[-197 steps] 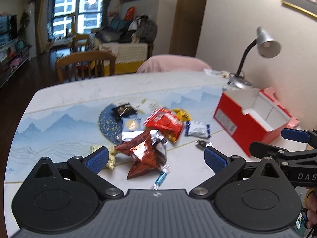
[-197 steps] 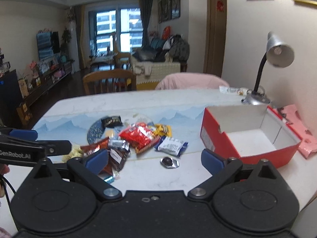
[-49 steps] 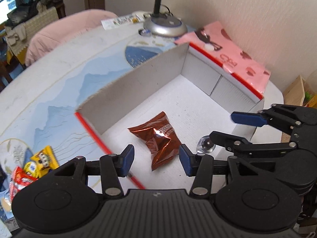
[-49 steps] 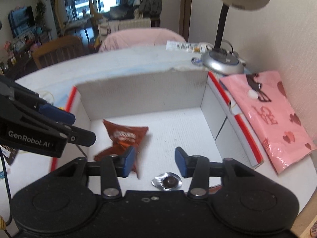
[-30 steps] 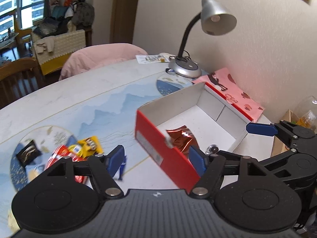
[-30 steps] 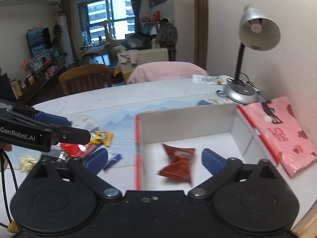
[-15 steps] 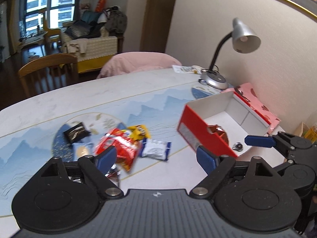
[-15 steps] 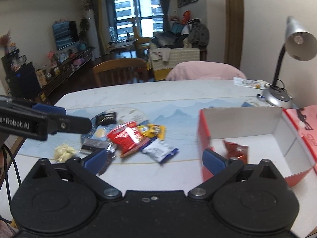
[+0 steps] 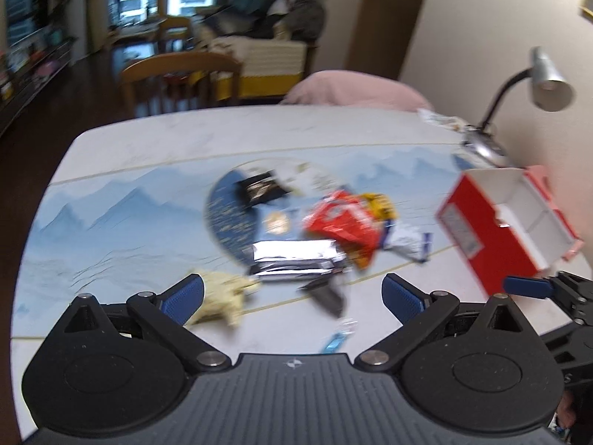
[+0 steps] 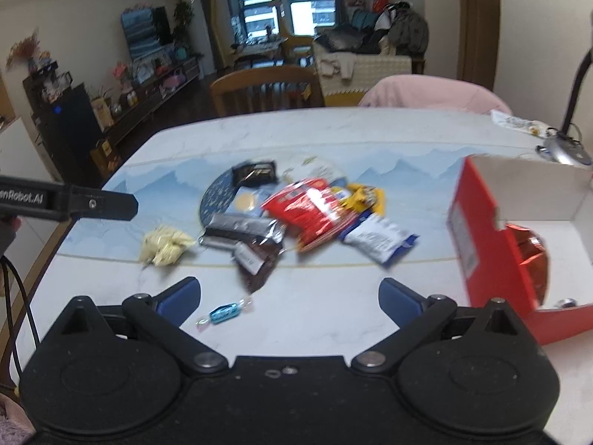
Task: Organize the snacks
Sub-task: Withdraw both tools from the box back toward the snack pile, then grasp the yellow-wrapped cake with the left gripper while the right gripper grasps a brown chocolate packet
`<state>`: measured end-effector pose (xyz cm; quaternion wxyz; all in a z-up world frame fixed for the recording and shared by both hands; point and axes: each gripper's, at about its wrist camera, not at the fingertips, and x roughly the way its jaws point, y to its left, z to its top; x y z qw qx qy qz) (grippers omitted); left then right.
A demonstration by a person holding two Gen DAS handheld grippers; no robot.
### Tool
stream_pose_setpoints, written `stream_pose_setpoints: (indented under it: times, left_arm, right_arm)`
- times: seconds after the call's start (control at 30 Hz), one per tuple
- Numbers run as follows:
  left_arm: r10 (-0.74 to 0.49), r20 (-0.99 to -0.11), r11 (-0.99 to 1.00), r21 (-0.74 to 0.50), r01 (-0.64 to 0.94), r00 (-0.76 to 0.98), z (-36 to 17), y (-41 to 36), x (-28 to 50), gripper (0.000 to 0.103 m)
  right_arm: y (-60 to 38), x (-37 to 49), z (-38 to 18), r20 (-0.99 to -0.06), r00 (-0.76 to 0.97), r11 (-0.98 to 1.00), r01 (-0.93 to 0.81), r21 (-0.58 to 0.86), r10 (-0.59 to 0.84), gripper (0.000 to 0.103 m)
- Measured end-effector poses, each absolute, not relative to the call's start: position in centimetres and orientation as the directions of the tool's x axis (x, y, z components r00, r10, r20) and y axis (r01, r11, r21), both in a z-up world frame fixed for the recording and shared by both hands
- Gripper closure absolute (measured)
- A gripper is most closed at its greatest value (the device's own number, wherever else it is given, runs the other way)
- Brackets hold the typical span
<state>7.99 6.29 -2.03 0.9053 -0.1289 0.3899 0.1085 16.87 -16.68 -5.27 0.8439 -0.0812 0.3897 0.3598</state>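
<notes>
The left gripper (image 9: 292, 294) has just been opening and its jaws stand wide with nothing between them, above the snack pile. The right gripper (image 10: 289, 293) is also spread wide and empty, over bare tabletop near a blue wrapped candy (image 10: 223, 312). Ahead lie a silver packet (image 9: 296, 256), a red snack bag (image 10: 309, 211), a white-and-blue packet (image 10: 378, 239), a yellow packet (image 10: 361, 196), a black packet (image 10: 255, 173) and a pale yellow snack (image 10: 166, 244) on the table (image 10: 333, 129). To the right stands the red cardboard box (image 10: 478, 237), holding a shiny red-brown packet (image 10: 530, 256).
</notes>
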Motion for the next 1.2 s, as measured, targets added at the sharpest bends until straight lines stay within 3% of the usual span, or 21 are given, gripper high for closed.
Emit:
stream_pose_setpoints:
  times: [0.23,0.83,1.0,1.1,1.2]
  left_arm:
    - [0.189,-0.777,0.932,-0.051,-0.358,0.601,-6.0,9.2,8.4,0.0]
    - [0.186,-0.858,0.933,0.002,-0.359,0.479,-12.1,11.9,13.5,0.001]
    - [0.167,-0.871,0.934,-0.011,-0.357,0.463,-12.8,12.4,14.1,0.001]
    - [0.151,-0.88,0.937,-0.019,-0.35,0.451,-13.1,12.4,14.4,0.008]
    - [0.14,-0.888,0.936,-0.026,-0.351,0.438,-13.4,12.5,14.8,0.021]
  right_arm:
    - [-13.1,17.2,-7.9,-0.744,0.414,0.707,-0.699,0.11,0.525,0.0]
    - [-6.6,21.6,-13.3,-0.833,0.337,0.7,-0.71,0.081,0.438,0.008]
    - [-5.6,22.4,-14.3,-0.847,0.317,0.706,-0.702,0.094,0.427,0.022]
    - [-5.4,22.7,-14.4,-0.849,0.308,0.706,-0.701,0.103,0.429,0.033]
    - [-5.1,22.9,-14.5,-0.85,0.305,0.708,-0.698,0.108,0.43,0.044]
